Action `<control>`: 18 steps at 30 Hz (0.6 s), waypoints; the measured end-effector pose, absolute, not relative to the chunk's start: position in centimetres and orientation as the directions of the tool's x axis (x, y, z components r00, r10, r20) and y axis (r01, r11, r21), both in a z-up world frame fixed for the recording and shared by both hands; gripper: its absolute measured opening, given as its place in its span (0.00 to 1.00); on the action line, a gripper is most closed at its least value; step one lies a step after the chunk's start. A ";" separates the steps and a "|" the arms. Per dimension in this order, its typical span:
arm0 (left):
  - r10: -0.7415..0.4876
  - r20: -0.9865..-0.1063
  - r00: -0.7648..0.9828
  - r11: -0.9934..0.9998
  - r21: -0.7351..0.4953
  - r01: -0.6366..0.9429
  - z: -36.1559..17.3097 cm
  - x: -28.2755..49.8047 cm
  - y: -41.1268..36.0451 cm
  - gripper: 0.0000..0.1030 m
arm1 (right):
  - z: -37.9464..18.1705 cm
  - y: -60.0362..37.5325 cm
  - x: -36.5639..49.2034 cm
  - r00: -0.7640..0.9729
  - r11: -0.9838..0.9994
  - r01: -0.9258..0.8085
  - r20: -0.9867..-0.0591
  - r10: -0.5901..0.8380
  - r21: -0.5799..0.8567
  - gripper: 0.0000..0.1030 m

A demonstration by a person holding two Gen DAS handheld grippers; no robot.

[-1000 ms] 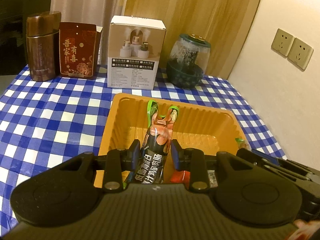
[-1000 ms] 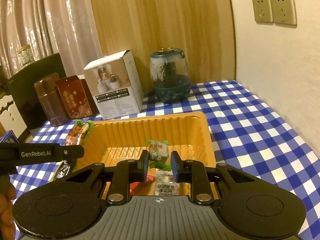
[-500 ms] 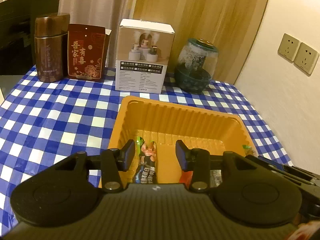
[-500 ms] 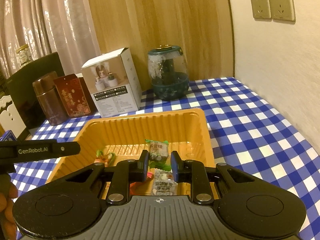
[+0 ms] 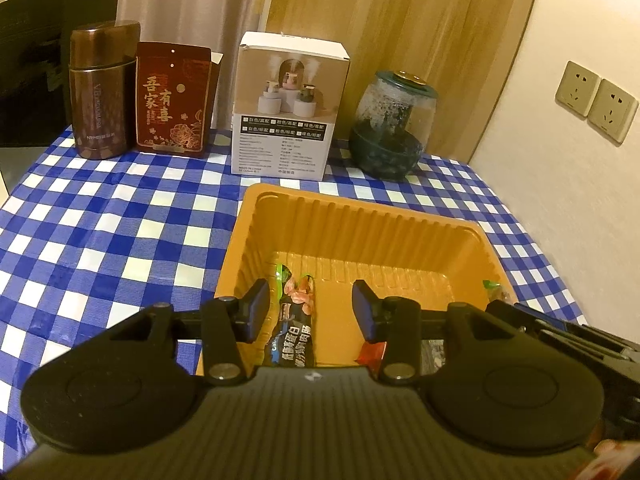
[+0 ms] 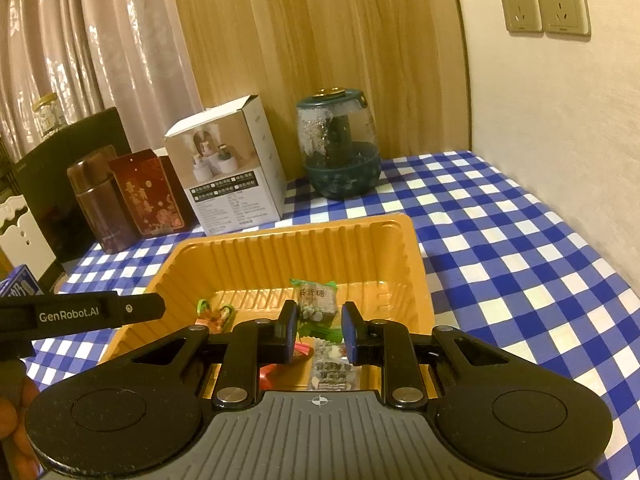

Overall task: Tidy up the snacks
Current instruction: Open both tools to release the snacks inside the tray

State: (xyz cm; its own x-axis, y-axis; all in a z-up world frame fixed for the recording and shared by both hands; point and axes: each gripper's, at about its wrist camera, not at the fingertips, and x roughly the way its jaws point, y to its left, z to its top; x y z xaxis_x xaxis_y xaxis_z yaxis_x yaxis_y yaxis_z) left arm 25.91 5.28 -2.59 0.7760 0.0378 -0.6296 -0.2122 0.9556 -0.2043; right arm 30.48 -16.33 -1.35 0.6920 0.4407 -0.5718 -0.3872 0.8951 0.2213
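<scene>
Left claw (image 5: 311,310): jaws apart, holding nothing.
Right claw (image 6: 320,330): jaws close together, nothing pinched.
Long black snack pack (image 5: 295,330): lies flat in the orange plastic tray (image 5: 360,216).
Tray: on the blue-checked table (image 5: 100,232).

This is a lived-in room of a home, most likely a dining corner. A table under a blue-and-white checked cloth (image 5: 100,240) stands against a cream wall on the right with two wall sockets (image 6: 544,2). Behind it hang sheer curtains (image 6: 100,60) beside a wood-grain panel (image 6: 320,40). Along the far edge stand household things: a brown canister (image 5: 102,96), a red gift box (image 5: 172,100) (printed with Chinese characters), a white humidifier carton (image 5: 288,108) and a glass-domed humidifier (image 5: 390,128). Warm, dim indoor light colours everything.
</scene>
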 end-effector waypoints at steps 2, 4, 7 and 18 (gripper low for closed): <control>0.039 -0.630 0.776 0.955 -0.205 -0.215 -2.6 25.9 5.3 0.40 | -1.2 -16.4 30.4 0.695 0.893 -0.389 -0.564 0.446 0.226 0.23; 0.039 -0.628 0.777 0.954 -0.207 -0.215 -2.6 25.8 5.2 0.41 | -1.1 -16.4 30.5 0.702 0.893 -0.389 -0.555 0.447 0.227 0.23; 0.037 -0.628 0.777 0.955 -0.207 -0.213 -2.6 25.8 5.2 0.41 | -1.1 -16.1 30.4 0.701 0.885 -0.415 -0.545 0.460 0.212 0.28; 0.038 -0.629 0.776 0.956 -0.203 -0.212 -2.7 25.8 5.2 0.41 | -0.8 -16.9 30.4 0.716 0.887 -0.391 -0.524 0.461 0.246 0.65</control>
